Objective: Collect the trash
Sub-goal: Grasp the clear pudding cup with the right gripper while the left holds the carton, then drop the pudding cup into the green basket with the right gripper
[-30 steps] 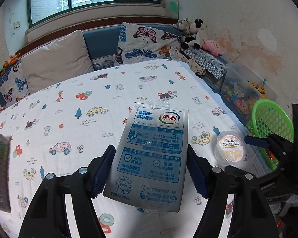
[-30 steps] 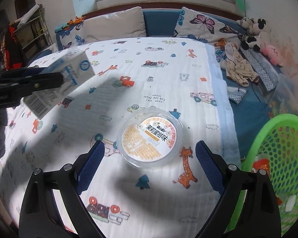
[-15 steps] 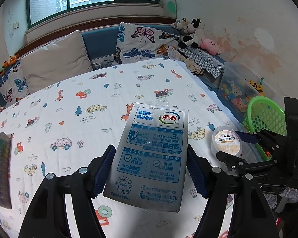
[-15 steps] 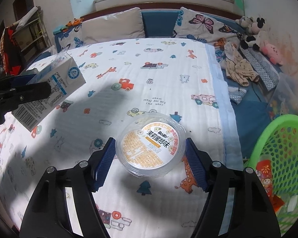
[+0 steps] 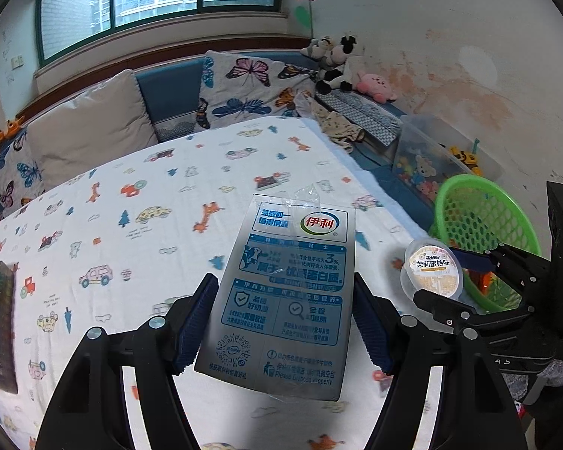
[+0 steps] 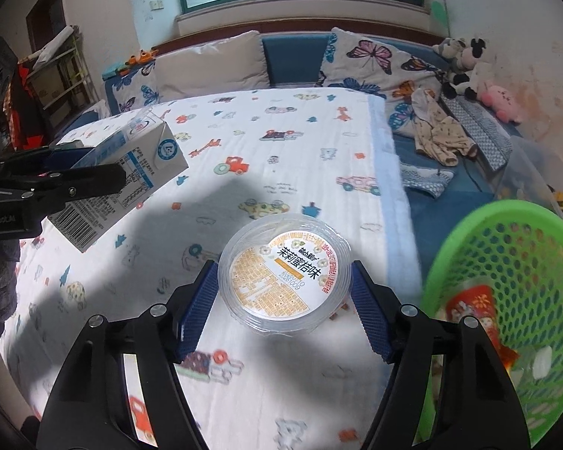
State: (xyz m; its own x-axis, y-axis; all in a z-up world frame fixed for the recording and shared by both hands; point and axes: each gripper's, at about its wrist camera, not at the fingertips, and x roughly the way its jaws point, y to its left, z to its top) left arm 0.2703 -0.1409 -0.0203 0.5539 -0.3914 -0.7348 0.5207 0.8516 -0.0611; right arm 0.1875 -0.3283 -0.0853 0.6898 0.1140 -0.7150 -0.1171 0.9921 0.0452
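Left hand-held gripper (image 5: 285, 322) clamped on a milk carton (image 5: 287, 292), lifted above the patterned bed sheet (image 5: 131, 195). Right hand-held gripper (image 6: 285, 300) closed around a round plastic cup (image 6: 285, 275), raised beside the green basket (image 6: 506, 262). Only from the right wrist: carton's barcode side and red wrapper (image 6: 473, 311) inside the basket. Only from the left wrist: carton's printed front.

Black jaws with ribbed blue pads (image 5: 197, 322), silver screws (image 6: 94, 321).
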